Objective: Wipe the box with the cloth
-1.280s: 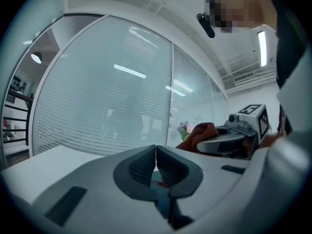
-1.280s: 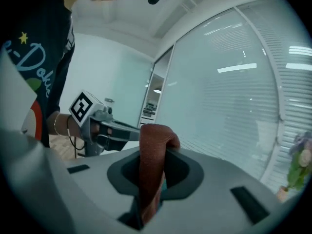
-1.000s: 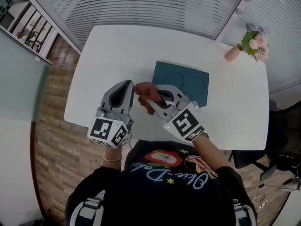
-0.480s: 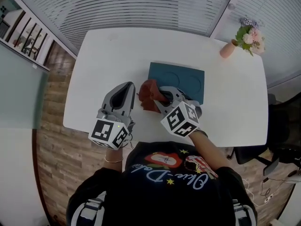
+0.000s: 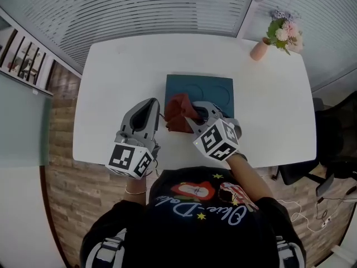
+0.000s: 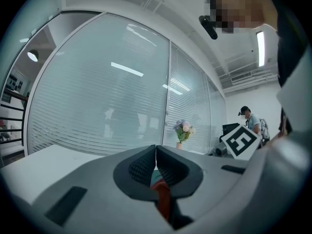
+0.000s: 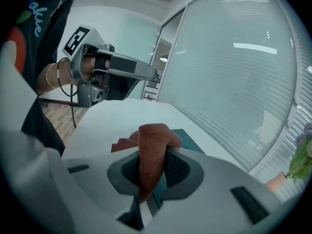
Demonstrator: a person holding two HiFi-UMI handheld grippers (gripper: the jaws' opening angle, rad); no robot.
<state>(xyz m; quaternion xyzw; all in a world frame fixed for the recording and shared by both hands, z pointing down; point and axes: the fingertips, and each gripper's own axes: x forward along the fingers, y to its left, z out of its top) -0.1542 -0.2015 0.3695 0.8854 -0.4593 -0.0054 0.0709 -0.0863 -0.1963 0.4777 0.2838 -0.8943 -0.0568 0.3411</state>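
A flat dark teal box point(image 5: 207, 89) with two round recesses lies in the middle of the white table point(image 5: 111, 71). My right gripper point(image 5: 189, 111) is shut on a rust-red cloth point(image 5: 178, 111) that hangs over the box's near left corner. In the right gripper view the cloth point(image 7: 152, 145) is pinched between the jaws, with the teal box point(image 7: 187, 139) just beyond. My left gripper point(image 5: 149, 105) hovers left of the cloth, its jaws closed together with nothing in them. The left gripper view shows a bit of the cloth point(image 6: 163, 199) below its jaws.
A small pink vase with flowers point(image 5: 266, 41) stands at the table's far right corner. Slatted blinds run behind the table. Wooden floor point(image 5: 58, 149) lies to the left, and a dark chair point(image 5: 334, 155) sits at the right.
My right gripper carried the cloth forward, from the table in front of the box onto the box's near left corner. The left gripper stayed where it was.
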